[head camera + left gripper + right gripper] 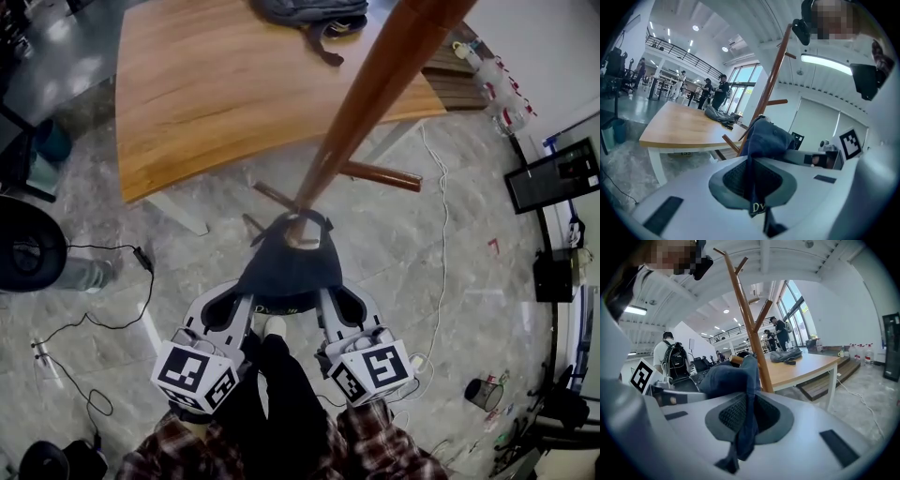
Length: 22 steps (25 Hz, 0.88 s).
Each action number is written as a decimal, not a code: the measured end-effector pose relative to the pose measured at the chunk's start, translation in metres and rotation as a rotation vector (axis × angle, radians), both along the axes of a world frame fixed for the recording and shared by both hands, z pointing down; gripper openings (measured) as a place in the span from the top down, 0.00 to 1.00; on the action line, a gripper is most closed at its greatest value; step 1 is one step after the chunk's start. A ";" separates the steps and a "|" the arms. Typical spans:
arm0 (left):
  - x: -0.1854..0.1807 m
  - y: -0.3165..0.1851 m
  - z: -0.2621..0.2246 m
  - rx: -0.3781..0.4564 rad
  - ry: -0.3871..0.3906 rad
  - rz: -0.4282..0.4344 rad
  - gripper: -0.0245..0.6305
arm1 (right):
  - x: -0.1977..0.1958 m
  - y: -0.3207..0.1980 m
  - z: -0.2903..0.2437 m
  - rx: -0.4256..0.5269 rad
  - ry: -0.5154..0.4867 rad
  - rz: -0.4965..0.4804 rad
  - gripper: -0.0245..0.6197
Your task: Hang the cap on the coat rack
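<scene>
1. left gripper: jaws pinched shut on the left edge of the cap, with dark blue fabric squeezed between the pads.
2. right gripper: same deal. jaws clamped on the cap's right edge, and a bit of cloth hangs out below them.
3. the cap is stretched between the two grippers, out in front of the person. its far end looks looped round the tip of a low peg on the wooden coat rack.
4. past the rack there's a wooden table with a grey bag lying on it.
</scene>
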<state>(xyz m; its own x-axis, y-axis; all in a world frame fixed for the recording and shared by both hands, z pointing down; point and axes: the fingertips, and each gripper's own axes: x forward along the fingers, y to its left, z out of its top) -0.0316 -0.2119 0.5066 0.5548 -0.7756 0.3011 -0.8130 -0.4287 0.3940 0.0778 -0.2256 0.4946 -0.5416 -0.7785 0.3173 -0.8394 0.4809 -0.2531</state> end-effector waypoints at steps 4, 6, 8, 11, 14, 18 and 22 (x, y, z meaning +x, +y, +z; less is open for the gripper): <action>0.006 -0.014 0.020 -0.027 -0.022 0.007 0.93 | 0.006 -0.015 0.019 -0.016 0.006 0.015 0.92; 0.010 -0.020 0.027 -0.032 -0.042 0.019 0.93 | 0.009 -0.021 0.028 -0.021 0.016 0.021 0.92; 0.012 -0.025 0.034 -0.038 -0.056 0.029 0.93 | 0.012 -0.027 0.036 -0.023 0.029 0.022 0.92; 0.015 -0.031 0.045 -0.052 -0.071 0.035 0.93 | 0.014 -0.034 0.044 -0.021 0.056 0.017 0.92; 0.017 -0.039 0.057 -0.068 -0.082 0.043 0.93 | 0.015 -0.043 0.051 -0.015 0.100 0.016 0.92; 0.022 -0.054 0.074 -0.076 -0.110 0.061 0.93 | 0.015 -0.057 0.061 -0.011 0.159 0.023 0.92; 0.024 -0.066 0.083 -0.073 -0.112 0.075 0.93 | 0.015 -0.066 0.070 -0.019 0.183 0.022 0.92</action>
<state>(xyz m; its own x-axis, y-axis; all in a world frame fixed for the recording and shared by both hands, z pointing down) -0.0074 -0.2777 0.5893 0.5700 -0.7072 0.4183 -0.8206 -0.4635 0.3344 0.0932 -0.2915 0.5651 -0.4563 -0.7822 0.4241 -0.8826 0.4585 -0.1041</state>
